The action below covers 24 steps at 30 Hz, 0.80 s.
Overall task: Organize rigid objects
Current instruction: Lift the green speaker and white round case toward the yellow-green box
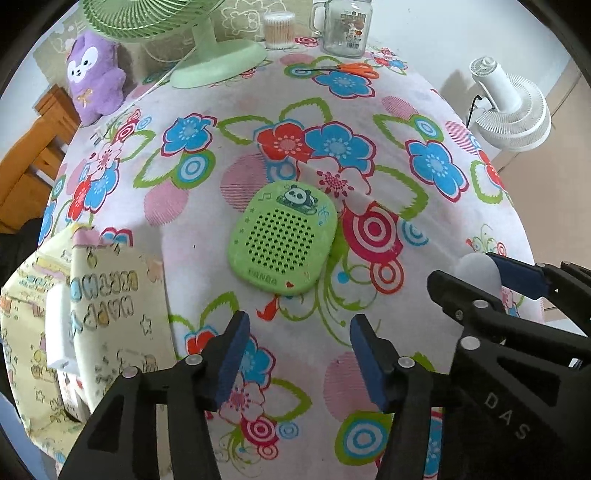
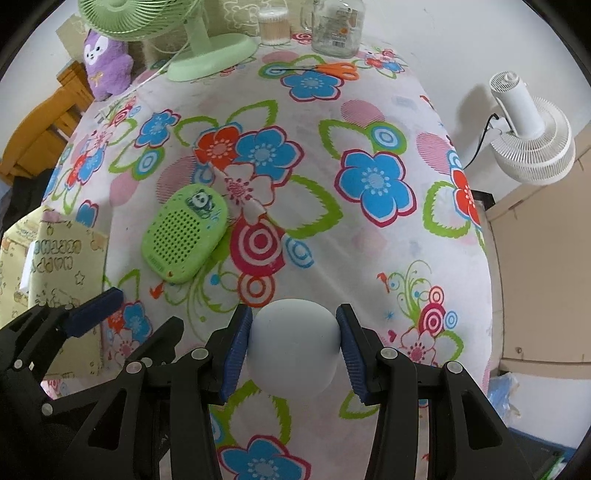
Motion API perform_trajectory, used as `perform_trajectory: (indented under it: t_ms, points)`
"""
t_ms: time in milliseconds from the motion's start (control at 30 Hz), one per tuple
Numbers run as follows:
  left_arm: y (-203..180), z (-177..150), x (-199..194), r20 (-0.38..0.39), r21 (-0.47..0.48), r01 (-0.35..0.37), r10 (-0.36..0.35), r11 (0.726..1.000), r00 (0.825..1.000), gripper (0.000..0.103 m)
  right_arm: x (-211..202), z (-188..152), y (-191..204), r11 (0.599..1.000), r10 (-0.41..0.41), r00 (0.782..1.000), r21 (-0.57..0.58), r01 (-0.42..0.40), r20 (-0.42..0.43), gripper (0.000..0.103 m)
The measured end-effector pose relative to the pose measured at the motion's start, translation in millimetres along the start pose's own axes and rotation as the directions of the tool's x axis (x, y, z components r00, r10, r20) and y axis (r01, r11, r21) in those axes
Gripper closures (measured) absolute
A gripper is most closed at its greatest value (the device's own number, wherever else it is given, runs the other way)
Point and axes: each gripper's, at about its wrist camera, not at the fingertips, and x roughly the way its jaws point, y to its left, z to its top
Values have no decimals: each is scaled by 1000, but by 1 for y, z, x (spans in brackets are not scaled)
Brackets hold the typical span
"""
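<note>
A green panda speaker [image 1: 284, 240] lies flat on the flowered tablecloth [image 1: 399, 110], just beyond my left gripper [image 1: 299, 354], which is open with only cloth between its blue pads. My right gripper [image 2: 293, 347] is shut on a white rounded object [image 2: 293, 343], with a pad pressed against each of its sides. The right wrist view shows the speaker [image 2: 184, 236] at the left of the cloth and the left gripper [image 2: 129, 325] at the lower left. The left wrist view has the right gripper [image 1: 480, 277] and the white object [image 1: 474, 267] at the right edge.
Along the table's far edge stand a green desk fan [image 1: 218, 55], a purple plush toy [image 1: 96, 77], a cotton swab tub [image 1: 279, 31] and a glass mug jar [image 1: 341, 27]. Orange scissors [image 1: 351, 70] lie before the jar. A yellow patterned box [image 1: 92, 314] sits left; a white fan [image 1: 517, 110] stands off-table right.
</note>
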Motion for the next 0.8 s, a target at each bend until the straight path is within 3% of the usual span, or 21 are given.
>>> perform_trajectory:
  t_ms: [433,800]
  points:
    - [6,28,27,-30,53,-7,8,999,1000,26,26,27,-4,1000,4,1000,13,-4,-27,53]
    - [4,48,44,-41,109,-2,6,994,999,22,40,46,-10,1000,-13,999,26,14,-47,53]
